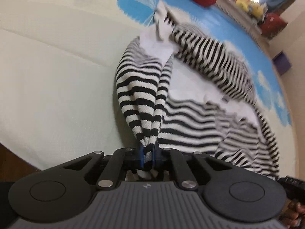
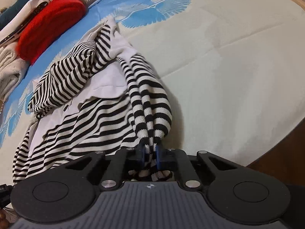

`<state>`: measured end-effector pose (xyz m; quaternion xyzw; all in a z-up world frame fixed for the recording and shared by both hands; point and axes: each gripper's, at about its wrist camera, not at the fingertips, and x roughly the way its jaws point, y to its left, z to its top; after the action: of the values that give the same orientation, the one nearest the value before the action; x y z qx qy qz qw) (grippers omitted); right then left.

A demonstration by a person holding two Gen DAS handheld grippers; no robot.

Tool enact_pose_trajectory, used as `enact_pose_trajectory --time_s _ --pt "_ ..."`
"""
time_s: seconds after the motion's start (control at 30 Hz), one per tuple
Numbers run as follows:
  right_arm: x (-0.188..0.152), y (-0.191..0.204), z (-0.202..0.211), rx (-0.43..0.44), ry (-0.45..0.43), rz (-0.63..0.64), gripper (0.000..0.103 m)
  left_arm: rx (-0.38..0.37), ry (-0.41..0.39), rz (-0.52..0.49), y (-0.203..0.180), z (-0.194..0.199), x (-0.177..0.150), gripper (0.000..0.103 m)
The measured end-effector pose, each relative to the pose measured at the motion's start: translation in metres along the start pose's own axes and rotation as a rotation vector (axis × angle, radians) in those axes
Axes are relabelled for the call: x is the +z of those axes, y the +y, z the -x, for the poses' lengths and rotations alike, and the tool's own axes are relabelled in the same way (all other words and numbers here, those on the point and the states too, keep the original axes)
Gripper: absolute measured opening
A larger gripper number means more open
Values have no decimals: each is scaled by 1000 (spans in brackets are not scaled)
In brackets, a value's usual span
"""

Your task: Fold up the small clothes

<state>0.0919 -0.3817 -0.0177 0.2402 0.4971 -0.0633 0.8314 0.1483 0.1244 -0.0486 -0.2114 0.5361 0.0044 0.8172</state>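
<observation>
Both tools pinch bunched corners of the striped garment: left tool (image 1: 147, 155), right tool (image 2: 150, 155).
Striped garment (image 1: 190, 126) lies rumpled on the bed (image 1: 57, 87); the grasp looks made, so lifting and spreading it flat seems next. Bare sheet lies outward of each tool; a red cushion (image 2: 51, 28) and folded cloth (image 2: 9, 70) crowd the far edge.

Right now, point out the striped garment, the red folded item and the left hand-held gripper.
striped garment (image 2: 91, 126), right wrist view, flat striped body panel.
red folded item (image 2: 51, 24), right wrist view, middle of its top.
left hand-held gripper (image 1: 147, 152), left wrist view, between the blue fingertips.
</observation>
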Motion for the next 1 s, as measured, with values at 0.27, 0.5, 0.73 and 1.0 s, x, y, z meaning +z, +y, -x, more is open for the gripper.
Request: enact_pose_trajectory --time_s 0.27,0.5,0.73,1.0 --pt "-6 2 -17 -73 73 49 28 39 68 25 2 -20 1 22" --pt "-5 5 -27 -98 90 72 31 59 73 15 1 -26 -1 28" --pt "-7 9 -30 -81 87 106 16 51 58 -31 -5 -25 -2 10" --pt "-2 10 -3 -7 -12 90 11 35 -25 -97 -17 -3 -3 8"
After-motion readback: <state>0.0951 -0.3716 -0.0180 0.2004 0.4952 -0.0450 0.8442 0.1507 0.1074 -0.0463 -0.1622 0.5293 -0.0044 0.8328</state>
